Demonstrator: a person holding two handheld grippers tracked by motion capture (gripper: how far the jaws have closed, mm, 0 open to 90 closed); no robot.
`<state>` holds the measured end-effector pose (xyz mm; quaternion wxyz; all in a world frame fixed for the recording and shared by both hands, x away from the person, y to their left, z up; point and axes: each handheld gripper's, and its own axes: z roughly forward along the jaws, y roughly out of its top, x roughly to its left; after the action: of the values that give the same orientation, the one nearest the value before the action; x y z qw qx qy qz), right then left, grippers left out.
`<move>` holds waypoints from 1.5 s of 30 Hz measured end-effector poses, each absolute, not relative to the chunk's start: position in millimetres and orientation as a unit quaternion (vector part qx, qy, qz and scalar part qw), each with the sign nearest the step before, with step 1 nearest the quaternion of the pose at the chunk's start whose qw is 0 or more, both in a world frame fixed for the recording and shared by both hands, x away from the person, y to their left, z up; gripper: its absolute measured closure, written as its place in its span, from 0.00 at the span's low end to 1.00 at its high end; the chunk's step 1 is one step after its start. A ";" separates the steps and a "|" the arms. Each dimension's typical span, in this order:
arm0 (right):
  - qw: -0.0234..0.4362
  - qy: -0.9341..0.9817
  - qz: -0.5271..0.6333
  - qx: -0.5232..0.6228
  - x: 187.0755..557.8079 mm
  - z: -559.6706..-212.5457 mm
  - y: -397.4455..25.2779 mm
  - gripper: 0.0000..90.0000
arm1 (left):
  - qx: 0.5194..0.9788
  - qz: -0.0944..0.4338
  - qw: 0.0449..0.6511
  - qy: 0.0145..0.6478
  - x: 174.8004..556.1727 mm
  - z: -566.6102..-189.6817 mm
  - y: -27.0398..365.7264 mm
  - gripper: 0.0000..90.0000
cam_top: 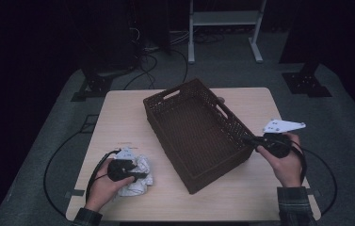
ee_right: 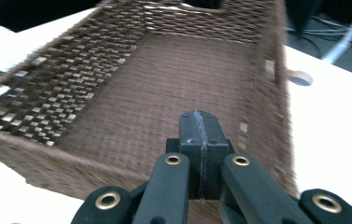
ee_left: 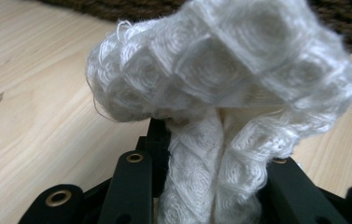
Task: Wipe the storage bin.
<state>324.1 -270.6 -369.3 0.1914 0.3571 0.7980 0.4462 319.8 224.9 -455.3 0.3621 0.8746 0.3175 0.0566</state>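
One crumpled white cloth, pinched.

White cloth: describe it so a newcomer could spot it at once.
Start at the wooden table and its big brown woven basket. Off the basket's left side, near the front edge, the left gripper pinches a crumpled white cloth. It is the one pale, soft, quilted-textured thing there.

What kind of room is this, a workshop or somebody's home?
Probably a lab or recording studio, not a home. A lone wooden table stands on grey carpet, cables run across the floor to dark stands, and a person works with a hand-held gripper on a white cloth beside a brown basket.
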 end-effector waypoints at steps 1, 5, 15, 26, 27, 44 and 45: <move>0.194 0.795 0.443 0.366 324.3 -370.0 -277.1 1.00 | 0.874 0.058 0.363 0.319 320.1 -455.4 227.0 0.75; 0.203 0.778 0.437 0.402 327.6 -379.7 -305.3 1.00 | 0.872 0.060 0.362 0.325 318.1 -454.8 235.2 0.75; 0.192 0.772 0.427 0.429 339.1 -402.9 -322.6 1.00 | 0.870 0.065 0.358 0.332 319.2 -455.5 242.2 0.74; 0.171 0.783 0.432 0.414 340.4 -409.7 -317.2 1.00 | 0.870 0.068 0.355 0.335 319.9 -455.3 244.3 0.74; 0.169 0.785 0.433 0.411 339.6 -409.5 -315.6 1.00 | 0.870 0.068 0.355 0.336 320.0 -455.4 244.5 0.74; 0.136 0.825 0.425 0.346 332.5 -408.6 -263.6 1.00 | 0.868 0.075 0.351 0.344 320.9 -454.0 252.5 0.74; 0.134 0.826 0.425 0.345 331.9 -408.5 -261.9 1.00 | 0.868 0.076 0.349 0.344 321.1 -453.8 253.2 0.74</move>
<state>331.9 -261.9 -408.5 0.1342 0.3451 0.8262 0.4246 321.1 253.2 -453.8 0.3494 0.8682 0.3441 0.0757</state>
